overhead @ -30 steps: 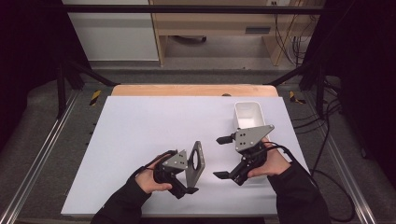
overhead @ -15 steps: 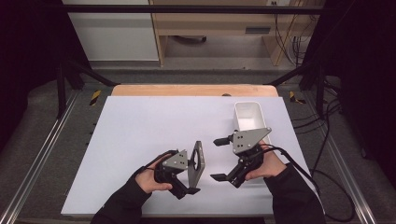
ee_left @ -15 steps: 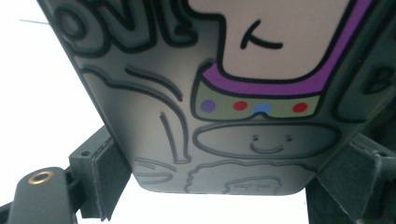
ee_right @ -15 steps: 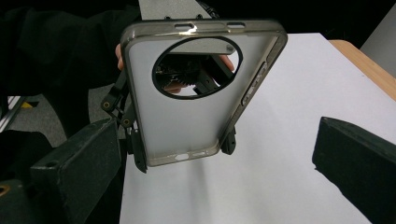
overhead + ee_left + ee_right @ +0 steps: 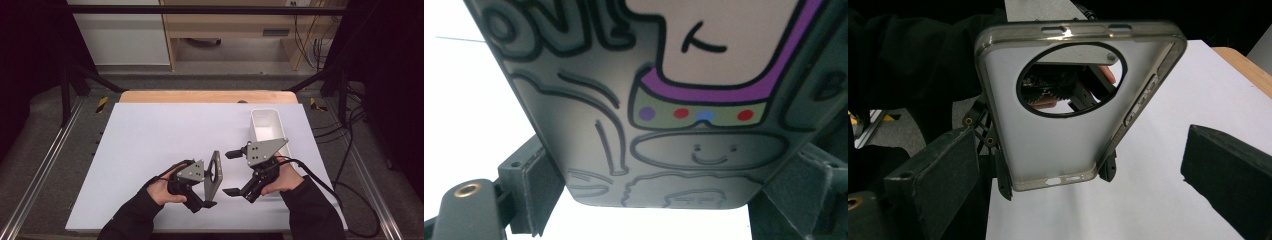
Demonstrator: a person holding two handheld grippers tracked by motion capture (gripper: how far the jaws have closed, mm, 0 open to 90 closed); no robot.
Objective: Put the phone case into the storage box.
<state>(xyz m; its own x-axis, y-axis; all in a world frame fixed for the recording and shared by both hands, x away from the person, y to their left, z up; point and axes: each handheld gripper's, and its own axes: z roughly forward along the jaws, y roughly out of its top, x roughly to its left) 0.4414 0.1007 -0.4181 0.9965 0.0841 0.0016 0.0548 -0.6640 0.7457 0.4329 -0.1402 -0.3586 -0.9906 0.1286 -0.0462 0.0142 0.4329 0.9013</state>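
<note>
**Phone case held up in my left gripper, right gripper wide open beside it**

Left gripper (image 5: pixel 206 192) has the phone case (image 5: pixel 214 175) clamped betw. its jaws, pads pressing on both long edges near the case's lower end. Case stands upright on edge over the front-centre of the white table (image 5: pixel 165 135), just above the surface, tilted a bit toward the right gripper (image 5: pixel 232 173). From the high view it reads as a thin grey slab, seen nearly edge-on.

Right gripper view gives me the inside of the case (image 5: pixel 1068 107): clear, smoky-grey soft shell, frosted inner face, big round camera cut-out w/ black ring near the top, button bumps on the side edge, port slots along the bottom edge and more slots on the top. Thru the round hole I can see bits of the left gripper's mechanics and a fingertip.

Left gripper view shows the printed back (image 5: pixel 649 115): cartoon line art in black outlines, purple band, pale pink area, a strip w/ purple, red, blue, red dots, a small smiley face below it. Fat outlined letters at top left – can't read them, cropped. No brand name legible anywhere.

Right gripper: jaws spread wide, nothing betw. them, pointing at the case from close by, not touching it. White bin (image 5: pixel 267 125) sits behind it at the table's right side.
</note>
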